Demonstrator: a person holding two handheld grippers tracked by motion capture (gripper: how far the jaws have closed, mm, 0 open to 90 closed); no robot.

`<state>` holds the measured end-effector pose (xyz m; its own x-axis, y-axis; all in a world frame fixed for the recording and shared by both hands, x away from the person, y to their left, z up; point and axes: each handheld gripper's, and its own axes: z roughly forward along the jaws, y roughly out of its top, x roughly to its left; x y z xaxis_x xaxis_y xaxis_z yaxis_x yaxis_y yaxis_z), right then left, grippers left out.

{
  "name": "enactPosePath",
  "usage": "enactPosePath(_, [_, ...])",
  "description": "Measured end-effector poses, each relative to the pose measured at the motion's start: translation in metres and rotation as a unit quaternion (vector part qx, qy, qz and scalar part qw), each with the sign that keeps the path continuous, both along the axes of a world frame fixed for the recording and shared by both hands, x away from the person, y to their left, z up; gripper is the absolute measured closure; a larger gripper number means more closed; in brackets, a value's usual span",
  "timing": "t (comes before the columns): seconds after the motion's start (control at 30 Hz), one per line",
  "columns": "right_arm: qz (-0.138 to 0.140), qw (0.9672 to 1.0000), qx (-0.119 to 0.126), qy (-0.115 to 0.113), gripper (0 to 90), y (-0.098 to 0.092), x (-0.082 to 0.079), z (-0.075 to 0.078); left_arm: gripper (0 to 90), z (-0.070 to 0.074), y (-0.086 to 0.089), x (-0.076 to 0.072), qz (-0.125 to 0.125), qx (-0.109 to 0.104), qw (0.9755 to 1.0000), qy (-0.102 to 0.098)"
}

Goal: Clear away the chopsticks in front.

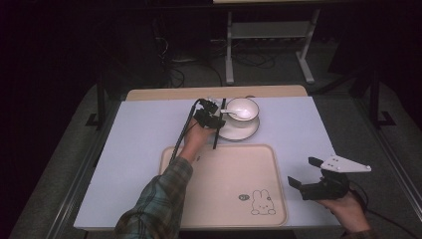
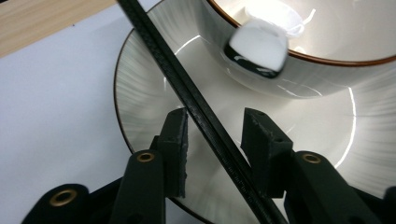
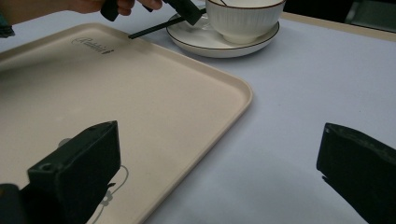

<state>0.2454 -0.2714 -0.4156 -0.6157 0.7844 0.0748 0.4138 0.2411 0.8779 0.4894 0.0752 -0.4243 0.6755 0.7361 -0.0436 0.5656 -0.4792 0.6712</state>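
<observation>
A table covered in a pale lavender sheet carries a beige tray near the person's edge, printed with a rabbit drawing at one corner. Beyond the tray stands a white plate with a dark rim, and on it a ribbed white bowl holding a white spoon. A black chopstick lies slantwise over the plate's left edge, one end reaching toward the tray. The left gripper, held by a hand on a plaid-sleeved arm, is lowered over the plate's left side; in the left gripper view its jaws stand partly open, one on each side of the chopstick, with a visible gap at both pads, above the plate and just short of the bowl, whose spoon rests on the rim. The right gripper, topped by a grey three-cornered plate, is held above the table just right of the tray, well apart from the dishes. In the right gripper view its jaws are spread wide and hold nothing, framing the tray's corner and bare table.
</observation>
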Motion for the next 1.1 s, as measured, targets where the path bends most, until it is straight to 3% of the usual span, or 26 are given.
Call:
enactPosePath(0.6, [0.001,1.0,0.001,-0.002,0.0,-0.001,0.0,0.001,76.2,-0.001,-0.002,0.007,0.011,0.002,0.9999,-0.002])
enactPosePath(0.9, [0.001,1.0,0.0,-0.002,0.0,-0.001,-0.001,0.0,63.4,0.007,0.003,0.002,0.008,0.004,1.0,-0.001])
enactPosePath(1.1, [0.003,1.0,-0.001,-0.002,0.0,-0.001,-0.001,0.0,60.3,0.02,0.024,-0.015,0.004,-0.006,0.9999,-0.009])
